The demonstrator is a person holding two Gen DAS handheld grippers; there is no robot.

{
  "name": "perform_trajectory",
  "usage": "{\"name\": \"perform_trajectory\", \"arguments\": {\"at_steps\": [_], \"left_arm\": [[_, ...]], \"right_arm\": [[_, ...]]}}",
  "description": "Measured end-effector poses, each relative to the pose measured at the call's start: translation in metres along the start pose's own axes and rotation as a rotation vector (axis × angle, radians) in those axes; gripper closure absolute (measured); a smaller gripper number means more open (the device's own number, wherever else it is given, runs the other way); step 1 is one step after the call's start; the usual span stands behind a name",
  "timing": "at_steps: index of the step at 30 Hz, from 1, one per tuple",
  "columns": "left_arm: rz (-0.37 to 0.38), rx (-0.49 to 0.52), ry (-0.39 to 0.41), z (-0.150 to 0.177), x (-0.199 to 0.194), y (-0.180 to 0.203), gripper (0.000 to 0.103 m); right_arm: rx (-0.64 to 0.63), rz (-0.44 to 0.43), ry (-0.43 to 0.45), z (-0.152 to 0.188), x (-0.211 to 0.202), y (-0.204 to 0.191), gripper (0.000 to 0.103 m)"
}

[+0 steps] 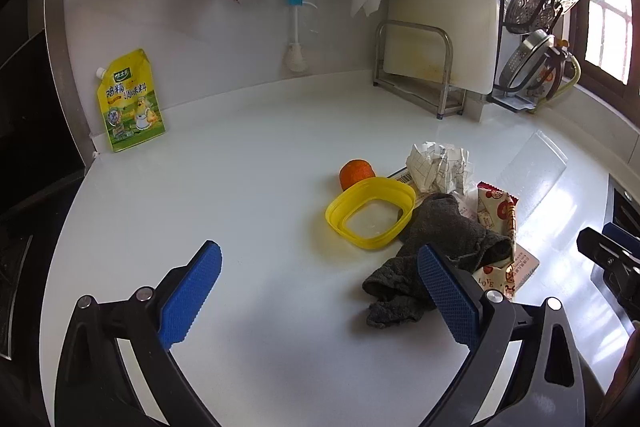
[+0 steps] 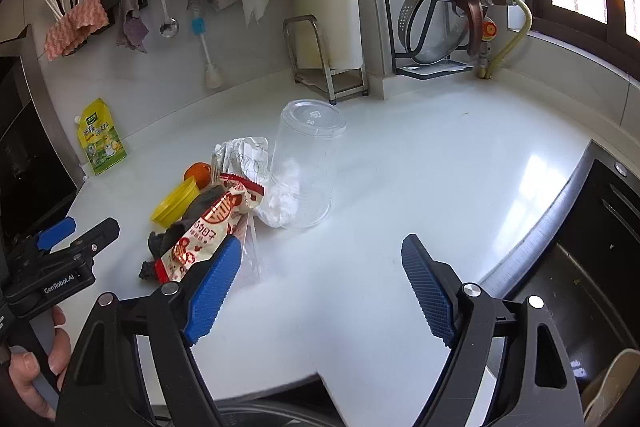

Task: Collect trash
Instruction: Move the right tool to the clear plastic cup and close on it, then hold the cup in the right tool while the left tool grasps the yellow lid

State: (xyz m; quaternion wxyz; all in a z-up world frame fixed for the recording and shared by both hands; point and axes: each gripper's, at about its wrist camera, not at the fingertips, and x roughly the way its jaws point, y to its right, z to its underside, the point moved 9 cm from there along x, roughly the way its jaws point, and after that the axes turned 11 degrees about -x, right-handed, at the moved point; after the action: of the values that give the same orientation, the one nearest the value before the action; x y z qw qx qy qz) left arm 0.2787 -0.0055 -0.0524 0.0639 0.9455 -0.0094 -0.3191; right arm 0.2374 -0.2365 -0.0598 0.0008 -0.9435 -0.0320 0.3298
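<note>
A pile of trash lies on the white counter (image 1: 240, 187): crumpled paper (image 1: 438, 167), an orange (image 1: 356, 173), a yellow lid (image 1: 370, 213), a grey cloth (image 1: 436, 251) and a red-and-white snack wrapper (image 1: 498, 219). My left gripper (image 1: 320, 251) hovers open just left of the cloth, with nothing between its fingers. In the right wrist view the wrapper (image 2: 212, 227) lies beside an upturned clear plastic cup (image 2: 304, 171) with white tissue (image 2: 284, 195) inside. My right gripper (image 2: 320, 243) is open and empty, in front of the cup.
A yellow seasoning pouch (image 1: 130, 103) leans on the back wall. A metal rack (image 1: 416, 67) holds a cutting board. Pot lids (image 2: 436, 23) stand in a stand at the back right. A sink (image 2: 580, 267) opens on the right. A hand (image 2: 36, 367) grips the left gripper's handle.
</note>
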Motion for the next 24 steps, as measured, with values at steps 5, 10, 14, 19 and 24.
{"name": "perform_trajectory", "arguments": {"at_steps": [5,10,14,19,24], "left_arm": [[0.005,0.001,-0.017,-0.002,0.013,-0.001,0.006],[-0.005,0.002,-0.014,-0.004,0.019,-0.003,0.006],[-0.01,-0.003,-0.026,-0.005,0.025,-0.004,0.006],[-0.003,-0.011,-0.041,-0.007,0.031,0.001,0.006],[-0.007,0.001,-0.073,-0.007,0.042,0.008,0.006]], "right_arm": [[0.041,-0.044,-0.023,-0.017,0.033,-0.004,0.024],[0.099,-0.081,-0.053,-0.027,0.063,-0.004,0.024],[0.146,-0.116,-0.073,-0.032,0.083,-0.001,0.024],[0.17,-0.149,-0.079,-0.036,0.096,0.001,0.024],[0.13,-0.128,-0.077,-0.036,0.097,0.004,0.041]]}}
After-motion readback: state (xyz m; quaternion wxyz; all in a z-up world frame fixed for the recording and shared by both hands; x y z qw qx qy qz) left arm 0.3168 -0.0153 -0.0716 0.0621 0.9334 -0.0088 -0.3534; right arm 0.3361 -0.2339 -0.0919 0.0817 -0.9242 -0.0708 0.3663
